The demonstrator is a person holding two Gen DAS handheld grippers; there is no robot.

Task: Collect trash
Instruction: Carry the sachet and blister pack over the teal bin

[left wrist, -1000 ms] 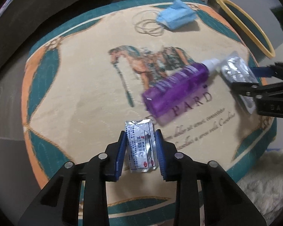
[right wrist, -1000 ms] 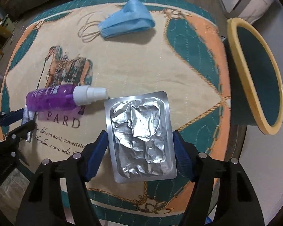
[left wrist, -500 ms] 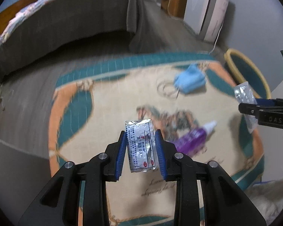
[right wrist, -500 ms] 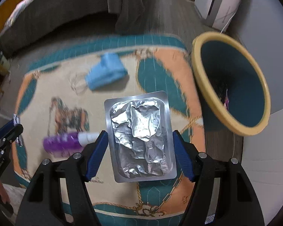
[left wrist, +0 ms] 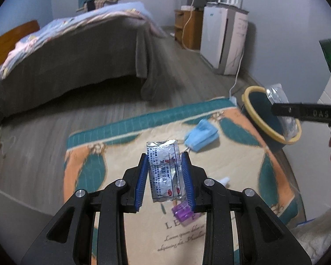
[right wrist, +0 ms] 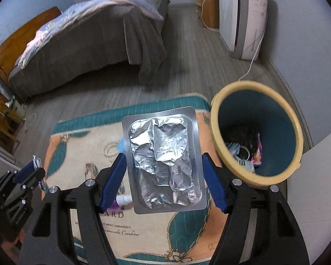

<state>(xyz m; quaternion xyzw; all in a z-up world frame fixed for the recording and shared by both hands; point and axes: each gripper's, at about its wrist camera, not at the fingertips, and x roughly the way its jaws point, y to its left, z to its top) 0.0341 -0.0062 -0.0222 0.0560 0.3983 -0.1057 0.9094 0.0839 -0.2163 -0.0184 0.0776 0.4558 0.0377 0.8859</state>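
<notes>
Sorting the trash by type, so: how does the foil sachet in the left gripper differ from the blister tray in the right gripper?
The sachet is a narrow, soft pouch with printed text; the blister tray is a wider, stiff-edged sheet with rounded corners and crumpled, unprinted foil. The left gripper holds the sachet with its jaws set narrow; the right gripper stands much wider around the tray. Both are silver foil packaging, held upright by their side edges above the rug.

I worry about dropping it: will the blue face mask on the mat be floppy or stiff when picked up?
Probably floppy: the face mask lies folded and soft-edged. Likely light, being thin cloth. Its loose ear loops may dangle or snag.
</notes>
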